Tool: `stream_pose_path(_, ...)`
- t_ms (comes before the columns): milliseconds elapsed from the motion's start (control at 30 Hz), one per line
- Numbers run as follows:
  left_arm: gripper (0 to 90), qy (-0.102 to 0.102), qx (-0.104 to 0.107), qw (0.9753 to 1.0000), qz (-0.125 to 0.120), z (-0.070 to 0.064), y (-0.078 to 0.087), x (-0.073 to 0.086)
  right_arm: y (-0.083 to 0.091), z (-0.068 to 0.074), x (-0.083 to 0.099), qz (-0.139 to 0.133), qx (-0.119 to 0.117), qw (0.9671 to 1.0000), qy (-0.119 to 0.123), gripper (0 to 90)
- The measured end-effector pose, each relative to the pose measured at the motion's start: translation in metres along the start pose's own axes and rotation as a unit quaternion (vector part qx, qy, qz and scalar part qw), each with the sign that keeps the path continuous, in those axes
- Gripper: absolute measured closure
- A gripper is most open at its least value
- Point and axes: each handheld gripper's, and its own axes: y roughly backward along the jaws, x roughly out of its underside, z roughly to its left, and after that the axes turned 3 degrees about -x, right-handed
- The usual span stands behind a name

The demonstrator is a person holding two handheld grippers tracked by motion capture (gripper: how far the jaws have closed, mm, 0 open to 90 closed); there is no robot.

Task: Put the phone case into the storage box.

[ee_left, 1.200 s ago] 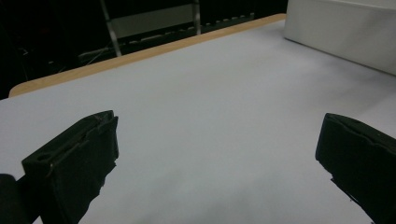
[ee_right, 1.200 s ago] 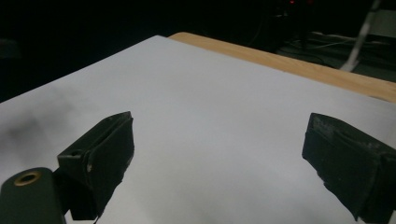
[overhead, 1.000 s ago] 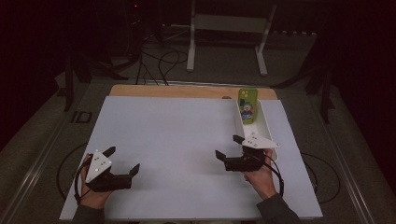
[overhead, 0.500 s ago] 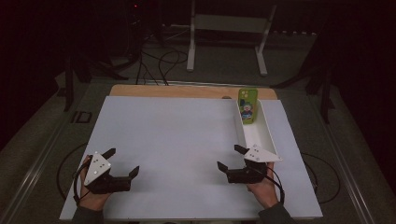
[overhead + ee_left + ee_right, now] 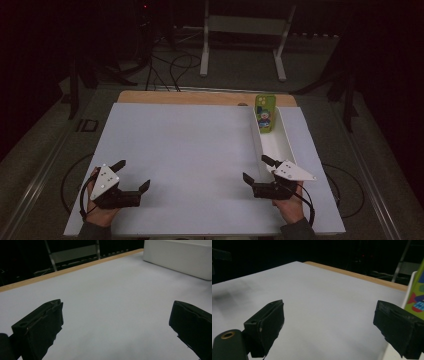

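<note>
A green printed packet (image 5: 265,113) stands upright at the far end of a long white tray (image 5: 274,145) on the right of the white table sheet. My right gripper (image 5: 255,168) rests near the front edge, just left of the tray's near end, open and holding nothing. The right gripper view looks across bare sheet between its jaws (image 5: 329,306), with the packet (image 5: 418,295) at the right edge. My left gripper (image 5: 133,174) lies at the front left, also open with nothing in it. Between its jaws (image 5: 116,307) is bare sheet, with the tray (image 5: 180,257) far off.
A wooden strip (image 5: 200,97) borders the table's far edge. Beyond it stand a metal frame (image 5: 245,30) and cables on a dark floor. The sheet (image 5: 190,145) lies broad and flat between the two grippers.
My right gripper has drawn back toward the front edge, away from the tray's middle, still open. The left gripper has hardly moved.
</note>
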Motion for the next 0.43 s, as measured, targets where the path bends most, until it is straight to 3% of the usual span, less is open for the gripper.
stream_pose_path(433, 0.0, 0.001, 0.001, 1.0, 0.0, -0.0005, -0.0012, 0.0012, 0.0031, 0.0009, 0.0019, -0.007, -0.004, 1.0, 0.003, 9.4)
